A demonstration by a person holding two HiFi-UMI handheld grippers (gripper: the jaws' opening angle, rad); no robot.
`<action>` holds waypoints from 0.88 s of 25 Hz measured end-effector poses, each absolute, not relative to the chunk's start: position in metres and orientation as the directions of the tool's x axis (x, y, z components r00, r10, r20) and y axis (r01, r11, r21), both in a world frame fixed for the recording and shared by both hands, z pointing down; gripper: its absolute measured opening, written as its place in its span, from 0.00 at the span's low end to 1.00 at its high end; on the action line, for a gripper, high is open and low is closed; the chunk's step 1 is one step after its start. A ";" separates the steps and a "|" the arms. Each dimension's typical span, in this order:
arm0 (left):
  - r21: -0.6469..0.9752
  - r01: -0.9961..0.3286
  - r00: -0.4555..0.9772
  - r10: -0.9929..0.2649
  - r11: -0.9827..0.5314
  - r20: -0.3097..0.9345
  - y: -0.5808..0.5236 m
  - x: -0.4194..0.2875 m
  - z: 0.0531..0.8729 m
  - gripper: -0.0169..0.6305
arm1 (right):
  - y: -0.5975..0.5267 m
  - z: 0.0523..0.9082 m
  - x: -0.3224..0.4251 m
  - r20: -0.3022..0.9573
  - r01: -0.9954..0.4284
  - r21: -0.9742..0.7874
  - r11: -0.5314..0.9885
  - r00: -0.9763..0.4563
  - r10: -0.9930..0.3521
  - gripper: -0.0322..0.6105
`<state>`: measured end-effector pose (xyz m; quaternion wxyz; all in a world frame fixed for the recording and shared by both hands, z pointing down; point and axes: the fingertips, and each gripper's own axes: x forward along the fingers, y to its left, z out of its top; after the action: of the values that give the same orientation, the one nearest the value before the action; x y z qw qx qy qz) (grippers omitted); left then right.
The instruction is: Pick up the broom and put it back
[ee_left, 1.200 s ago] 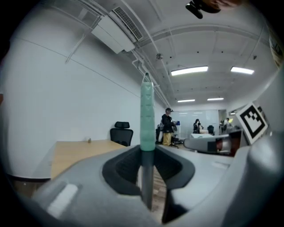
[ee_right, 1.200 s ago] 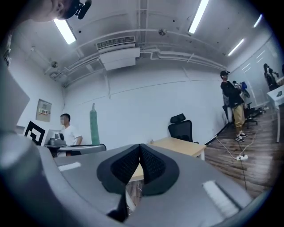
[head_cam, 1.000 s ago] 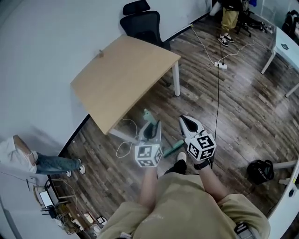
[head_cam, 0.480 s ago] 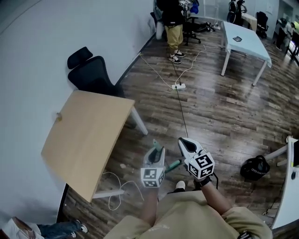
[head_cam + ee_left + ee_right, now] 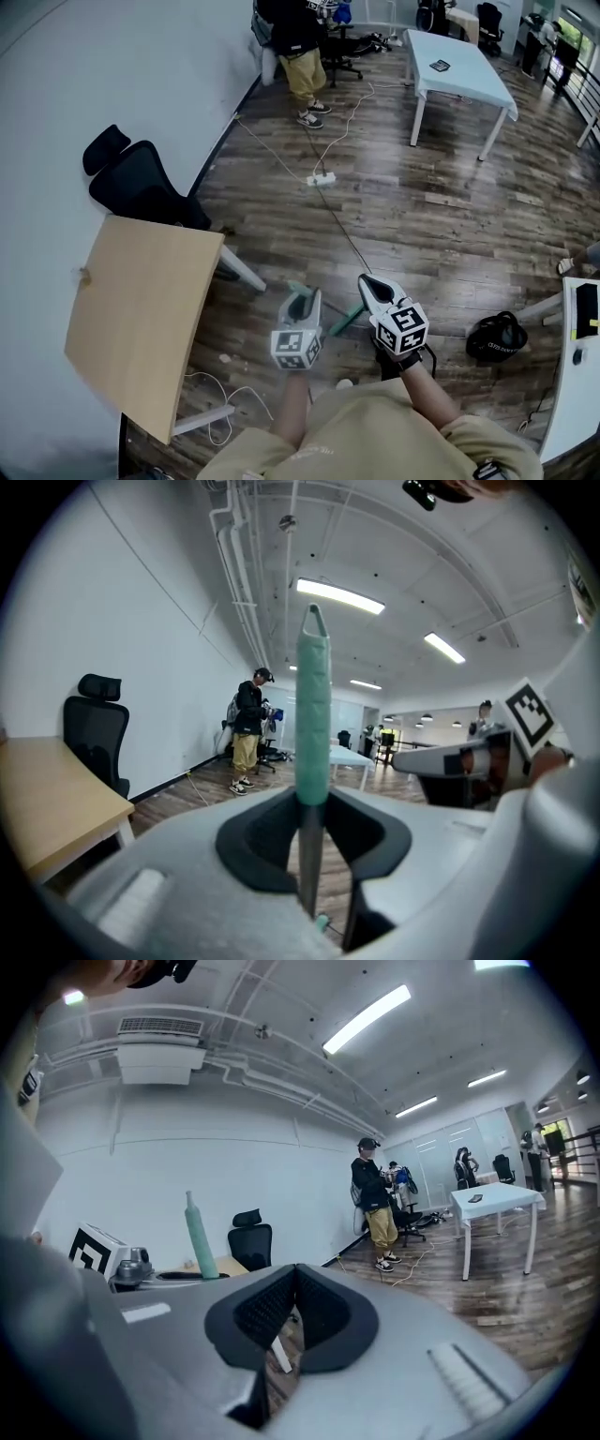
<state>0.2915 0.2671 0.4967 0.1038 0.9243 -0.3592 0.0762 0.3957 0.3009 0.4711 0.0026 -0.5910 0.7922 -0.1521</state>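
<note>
The broom has a thin dark shaft with a teal grip (image 5: 312,714) that stands upright between my left gripper's jaws. My left gripper (image 5: 304,298) is shut on that shaft. In the head view a green part of the broom (image 5: 344,322) shows slanting between the two grippers, low over the wood floor. My right gripper (image 5: 368,282) is level beside the left one, a little to its right, with its pads (image 5: 314,1312) together and nothing between them. From the right gripper view the teal grip (image 5: 199,1237) rises above the left gripper (image 5: 131,1265).
A light wooden table (image 5: 141,319) stands to the left by the white wall, with a black office chair (image 5: 141,183) behind it. A cable and power strip (image 5: 321,178) cross the floor ahead. A person (image 5: 295,47) stands far off, near a white table (image 5: 459,66). A black bag (image 5: 495,337) lies at the right.
The whole view has swung round: the wooden table slid to the left and the far room came into sight. Both grippers travelled together with the broom still held in the left one.
</note>
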 end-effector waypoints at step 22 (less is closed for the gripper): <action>0.140 -0.756 0.647 -0.700 -0.639 0.301 0.034 0.472 0.501 0.16 | 0.034 0.450 0.592 0.077 -0.895 -0.294 0.335 -0.372 -0.925 0.06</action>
<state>0.4718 0.0344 0.5015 0.1275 0.8985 -0.4053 0.1099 0.5918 0.0336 0.4498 0.0517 -0.5580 0.8155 -0.1449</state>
